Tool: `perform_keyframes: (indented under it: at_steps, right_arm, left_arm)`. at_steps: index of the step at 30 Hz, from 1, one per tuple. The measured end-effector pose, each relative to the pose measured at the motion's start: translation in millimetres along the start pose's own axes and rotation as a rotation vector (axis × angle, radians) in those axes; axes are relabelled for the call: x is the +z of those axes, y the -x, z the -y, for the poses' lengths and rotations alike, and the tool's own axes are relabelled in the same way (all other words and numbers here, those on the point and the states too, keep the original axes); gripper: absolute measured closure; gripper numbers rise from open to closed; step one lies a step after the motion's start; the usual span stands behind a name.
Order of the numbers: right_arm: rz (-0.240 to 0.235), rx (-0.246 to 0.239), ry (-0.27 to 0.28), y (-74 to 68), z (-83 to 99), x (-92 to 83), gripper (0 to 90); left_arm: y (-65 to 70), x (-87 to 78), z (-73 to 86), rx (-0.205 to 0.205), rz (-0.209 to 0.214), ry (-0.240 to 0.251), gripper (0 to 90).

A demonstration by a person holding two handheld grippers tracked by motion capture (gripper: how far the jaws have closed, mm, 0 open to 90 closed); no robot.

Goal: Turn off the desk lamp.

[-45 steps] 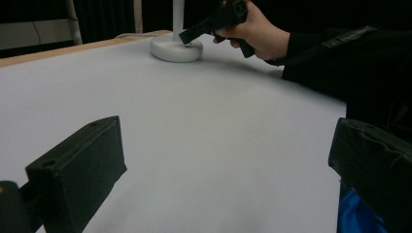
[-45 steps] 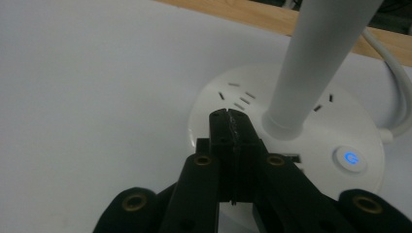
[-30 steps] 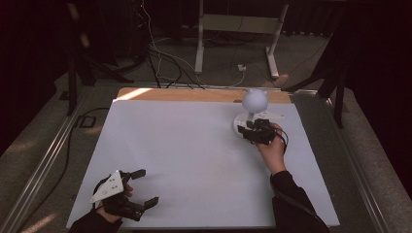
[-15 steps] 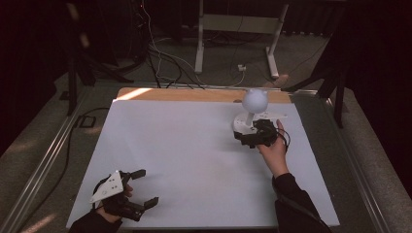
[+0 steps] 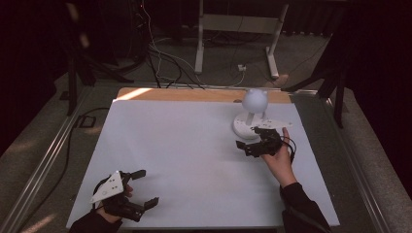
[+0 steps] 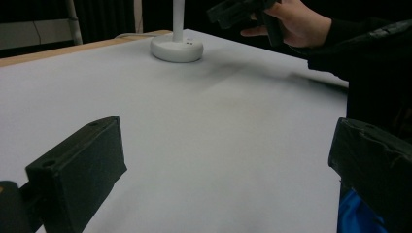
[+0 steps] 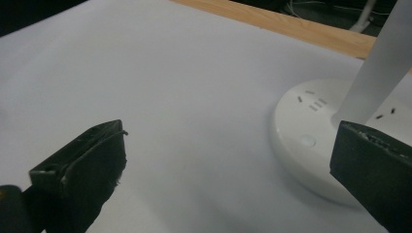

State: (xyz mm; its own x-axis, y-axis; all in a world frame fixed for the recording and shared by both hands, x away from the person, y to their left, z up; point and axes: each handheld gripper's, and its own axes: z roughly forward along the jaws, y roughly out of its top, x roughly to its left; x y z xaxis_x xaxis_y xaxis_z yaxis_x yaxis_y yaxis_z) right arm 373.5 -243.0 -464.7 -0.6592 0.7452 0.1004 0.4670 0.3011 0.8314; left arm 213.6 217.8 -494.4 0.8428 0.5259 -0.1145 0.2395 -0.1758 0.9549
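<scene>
1. Two grippers, both wide and empty — left gripper [image 5: 141,190] rests near the table's [image 5: 184,145] front edge.
2. Right gripper [image 5: 254,141] hovers beside the white desk lamp [image 5: 250,114] at far right — likely approaching; next, close on its stem or base.

A white desk lamp [image 5: 251,114] stands upright near the far right of the white-covered table [image 5: 184,160], its globe-shaped head atop a slim stem and its round flat base [image 7: 311,141] bearing small grey markings.

Lamp [image 5: 251,116] blocks far right; table [image 5: 175,145] seemingly open.
</scene>
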Motion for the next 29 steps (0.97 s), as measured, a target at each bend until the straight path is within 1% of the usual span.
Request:
perform_keyframes:
  at_steps: [2, 5, 6, 8, 9, 11, 13, 15, 19, 23, 25, 27, 29]
  right_arm:
    - [0.005, 0.001, 0.006, -2.5, 5.6, -4.5, 0.0]
    - [0.013, -0.005, -0.005, -5.2, 14.1, -10.7, 0.0]
    - [0.009, -0.007, -0.008, -5.9, 17.1, -12.9, 0.0]
    - [0.020, -0.013, -0.017, -7.5, 23.1, -17.2, 0.0]
    - [0.013, -0.009, -0.017, -8.1, 26.1, -19.6, 0.0]
    - [0.016, -0.008, -0.015, -9.5, 31.9, -25.0, 0.0]
    - [0.010, -0.010, -0.001, -11.4, 37.4, -31.6, 0.0]
    - [0.013, -0.018, 0.012, -14.5, 42.6, -38.5, 0.0]
    - [0.007, -0.022, 0.024, -20.5, 56.3, -49.7, 0.0]
    - [-0.007, -0.015, 0.013, -23.3, 74.0, -55.0, 0.0]
    - [-0.008, -0.017, -0.012, -24.3, 81.4, -56.2, 0.0]
    - [-0.017, -0.008, -0.019, -24.9, 87.8, -57.3, 0.0]
    - [-0.020, -0.012, -0.026, -25.0, 91.3, -58.2, 0.0]
  left_arm:
    - [0.1, 0.0, 0.0, 0.000, 0.000, 0.000, 0.5]
    - [0.2, 0.1, -0.2, 0.002, 0.002, 0.000, 0.5]
    - [0.4, 0.1, -0.2, 0.002, 0.002, 0.001, 0.5]
    - [0.3, -0.1, -0.2, 0.002, 0.001, 0.001, 0.5]
    - [0.2, -0.2, -0.3, 0.002, 0.001, 0.002, 0.5]
    - [0.2, -0.5, -0.4, 0.002, 0.001, 0.002, 0.5]
    - [0.3, -0.5, -0.5, 0.003, 0.000, 0.001, 0.5]
    - [0.3, -0.6, -0.5, 0.003, 0.002, 0.001, 0.5]
    - [0.4, -0.6, -0.7, 0.004, 0.003, 0.000, 0.5]
    - [0.5, -0.9, -0.8, 0.005, 0.002, 0.001, 0.5]
    - [0.3, -1.0, -0.8, 0.003, 0.003, 0.001, 0.5]
    - [0.4, -0.9, -0.9, 0.004, 0.004, 0.002, 0.5]
    - [0.5, -0.6, -0.9, 0.005, 0.003, 0.001, 0.5]
